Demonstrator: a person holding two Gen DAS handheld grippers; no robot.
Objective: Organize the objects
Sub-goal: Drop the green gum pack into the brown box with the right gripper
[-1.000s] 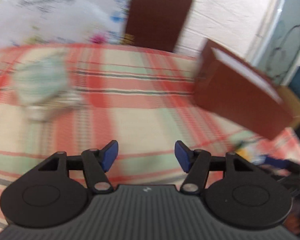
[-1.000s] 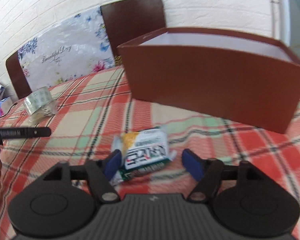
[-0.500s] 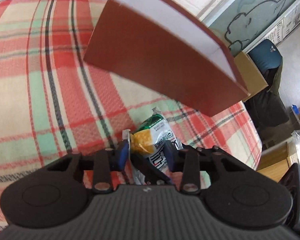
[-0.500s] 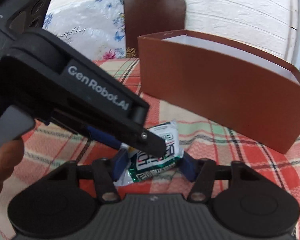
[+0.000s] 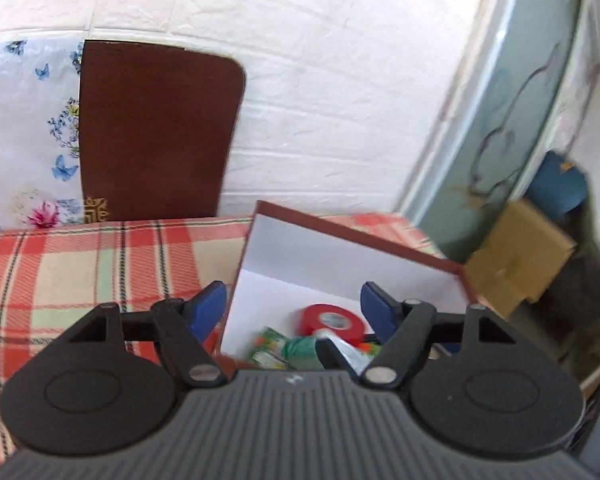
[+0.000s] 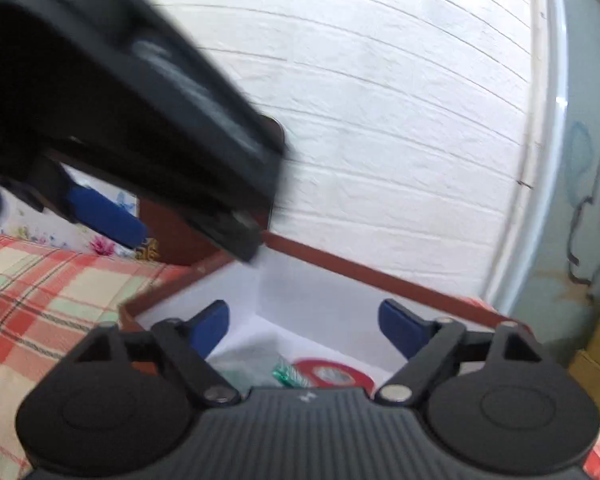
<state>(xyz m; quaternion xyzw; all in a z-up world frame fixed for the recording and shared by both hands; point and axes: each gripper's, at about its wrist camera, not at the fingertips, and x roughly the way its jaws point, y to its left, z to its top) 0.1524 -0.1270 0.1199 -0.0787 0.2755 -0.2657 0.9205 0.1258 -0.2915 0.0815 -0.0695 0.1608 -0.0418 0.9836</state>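
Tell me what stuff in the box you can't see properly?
- Green packet: left wrist view, blurred, partly behind the gripper body; print unreadable.
- Red tape roll: right wrist view, lower part cut off by the gripper body.
- Box floor: mostly hidden in both views.
- Left gripper lettering: right wrist view, motion-blurred.

The setting reads as a lived-in home, probably a dining corner. A table covered by a red, green and cream plaid tablecloth (image 5: 80, 264) stands against a white brick-patterned wall (image 5: 320, 100). Behind the table rise a dark brown wooden chair back (image 5: 152, 132) and a white floral-printed cover with blue butterflies (image 5: 24, 140). To the right, a pale green door panel with a line drawing (image 5: 504, 128) and a tan cardboard box (image 5: 520, 256) suggest ordinary household clutter.
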